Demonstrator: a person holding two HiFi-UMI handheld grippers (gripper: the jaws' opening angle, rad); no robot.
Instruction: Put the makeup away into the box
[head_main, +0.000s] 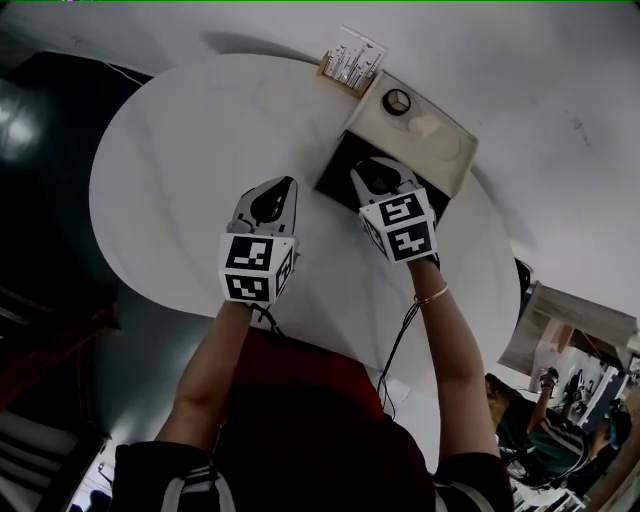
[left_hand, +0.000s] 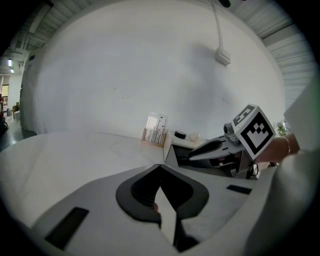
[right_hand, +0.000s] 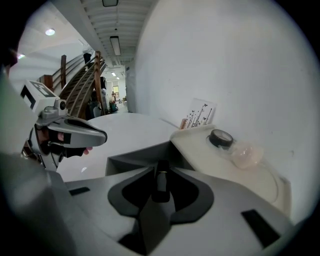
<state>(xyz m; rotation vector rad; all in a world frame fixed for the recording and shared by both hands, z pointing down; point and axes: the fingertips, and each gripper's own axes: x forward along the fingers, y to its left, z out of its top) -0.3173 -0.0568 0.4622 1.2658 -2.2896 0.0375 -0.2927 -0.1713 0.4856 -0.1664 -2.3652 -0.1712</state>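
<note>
We are logging one dark makeup tube (right_hand: 161, 187), sitting clenched upright in the right gripper (right_hand: 162, 169) jaws, just short of one open box (right_hand: 135, 156). Right of those jaws, its lid (right_hand: 200, 150) is carrying one black compact (right_hand: 220, 137) and one pale lump (right_hand: 246, 156). The left gripper (left_hand: 160, 166) jaws are pressing together, empty, over the desk (left_hand: 75, 150).

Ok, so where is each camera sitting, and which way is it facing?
Head view: on the person's head, steeply down at the table; both forearms, left gripper, right gripper show.
Left gripper view: on that gripper, along its closed jaws towards the box; right gripper shows.
Right gripper view: along jaws gripping a dark tube, towards the lid; left gripper shows.
All share the black compact on the lid.
</note>
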